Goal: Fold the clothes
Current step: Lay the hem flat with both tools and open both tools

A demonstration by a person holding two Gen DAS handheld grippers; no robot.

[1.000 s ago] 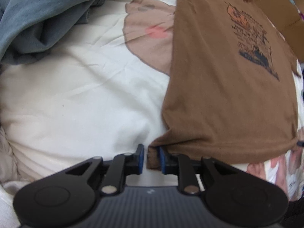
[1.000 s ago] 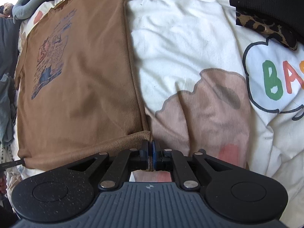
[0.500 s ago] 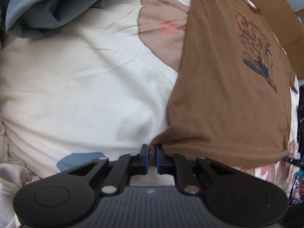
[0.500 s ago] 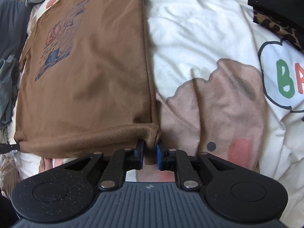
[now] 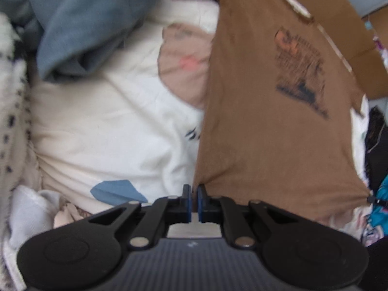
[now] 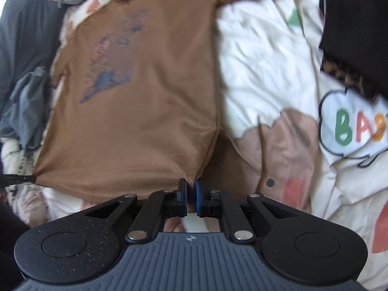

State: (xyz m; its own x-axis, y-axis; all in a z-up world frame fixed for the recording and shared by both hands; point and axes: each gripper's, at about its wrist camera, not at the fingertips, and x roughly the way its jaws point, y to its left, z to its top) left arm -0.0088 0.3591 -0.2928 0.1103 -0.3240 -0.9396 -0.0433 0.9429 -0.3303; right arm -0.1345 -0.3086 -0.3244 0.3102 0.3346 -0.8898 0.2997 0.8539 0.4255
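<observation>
Brown T-shirt (image 6: 145,111) print blurred; bedsheet (image 6: 266,77) reads "BAS"

We note soft daylight, even brightness; motion blur across both views, print on brown T-shirt (image 5: 278,111) smeared; fisheye bending at edges, dark corners.

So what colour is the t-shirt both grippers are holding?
Brown t-shirt, clearest in the right wrist view.

Coloured letters "BA" in a cloud on the bedsheet (image 6: 266,72).
</observation>
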